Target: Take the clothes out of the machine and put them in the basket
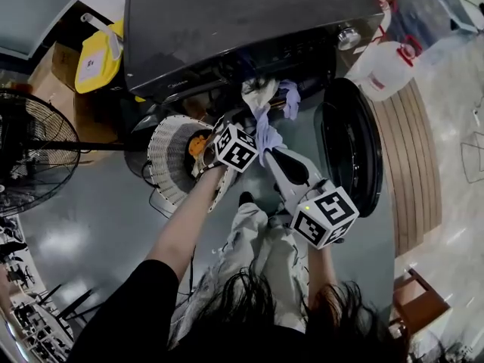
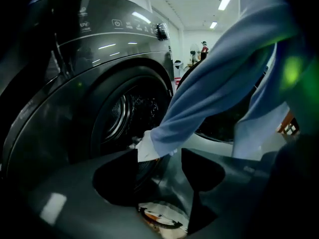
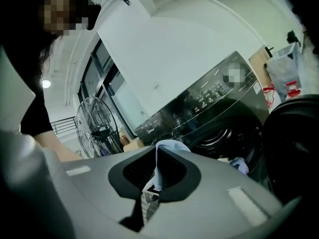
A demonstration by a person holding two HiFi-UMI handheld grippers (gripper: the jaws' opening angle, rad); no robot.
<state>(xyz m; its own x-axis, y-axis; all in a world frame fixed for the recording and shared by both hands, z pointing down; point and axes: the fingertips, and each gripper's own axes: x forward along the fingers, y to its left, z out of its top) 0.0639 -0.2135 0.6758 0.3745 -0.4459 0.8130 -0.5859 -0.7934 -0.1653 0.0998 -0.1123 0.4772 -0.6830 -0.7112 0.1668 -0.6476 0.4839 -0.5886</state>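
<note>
The dark front-loading machine (image 1: pixel 227 29) stands with its round door (image 1: pixel 352 146) swung open to the right. Pale clothes (image 1: pixel 261 93) spill from the drum mouth. A light blue shirt (image 1: pixel 268 134) stretches from there toward me. My left gripper (image 1: pixel 253 131) is shut on its white-cuffed sleeve (image 2: pixel 149 146), just outside the drum opening (image 2: pixel 127 116). My right gripper (image 1: pixel 274 153) is shut on a fold of the same blue shirt (image 3: pixel 162 156), close beside the left one. The white slatted basket (image 1: pixel 168 157) sits on the floor left of the grippers.
A large floor fan (image 1: pixel 30 153) stands at far left. There is a yellow container (image 1: pixel 98 55) beside the machine's left side, and a white jug (image 1: pixel 386 66) at its right. A wooden chair (image 1: pixel 420 301) is at lower right. More blue cloth (image 3: pixel 240 164) lies at the drum mouth.
</note>
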